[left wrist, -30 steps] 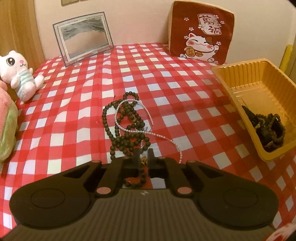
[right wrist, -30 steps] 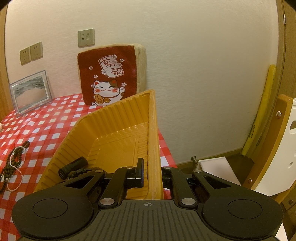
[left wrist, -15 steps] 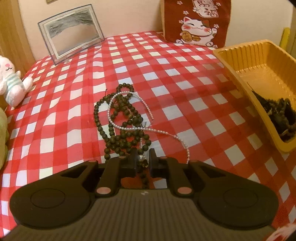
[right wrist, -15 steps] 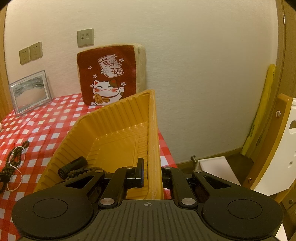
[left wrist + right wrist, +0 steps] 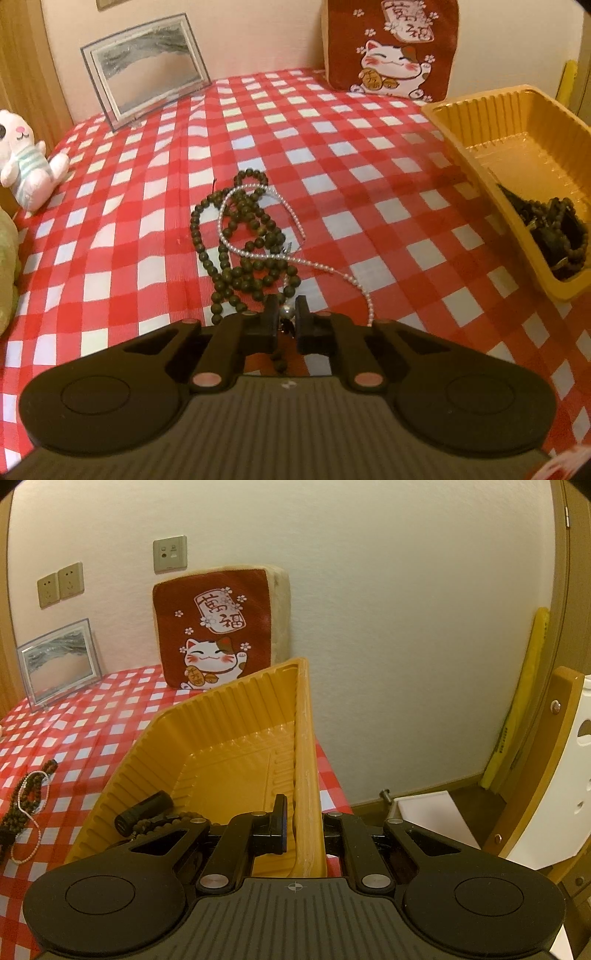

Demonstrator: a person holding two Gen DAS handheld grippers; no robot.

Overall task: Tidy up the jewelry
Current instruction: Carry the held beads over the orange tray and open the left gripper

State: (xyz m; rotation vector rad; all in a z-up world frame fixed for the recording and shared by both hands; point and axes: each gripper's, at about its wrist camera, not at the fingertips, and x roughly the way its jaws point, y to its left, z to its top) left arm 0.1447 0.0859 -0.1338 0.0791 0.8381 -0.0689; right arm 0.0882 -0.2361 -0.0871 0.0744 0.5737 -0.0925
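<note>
A dark wooden bead necklace (image 5: 240, 236) lies tangled with a white pearl strand (image 5: 321, 267) on the red checked cloth. My left gripper (image 5: 286, 314) is at the pile's near end. Its jaws are closing, with a silver bead of the dark strand pinched between the fingertips. An orange plastic tray (image 5: 480, 107) stands at the right and holds dark bead jewelry (image 5: 554, 236). In the right wrist view my right gripper (image 5: 301, 819) is shut on the tray's (image 5: 221, 731) near right wall, which hides the right finger. The necklace pile (image 5: 27, 797) shows far left.
A red lucky-cat cushion (image 5: 391, 48) and a clear picture frame (image 5: 147, 70) lean on the back wall. A white plush toy (image 5: 26, 158) sits at the left edge. Past the table's right edge stand a wooden chair (image 5: 546, 775) and a white box (image 5: 432, 819).
The left gripper shifted slightly at the near end of the necklace pile, and a silver bead now sits between its fingertips. The right gripper and tray have not moved.
</note>
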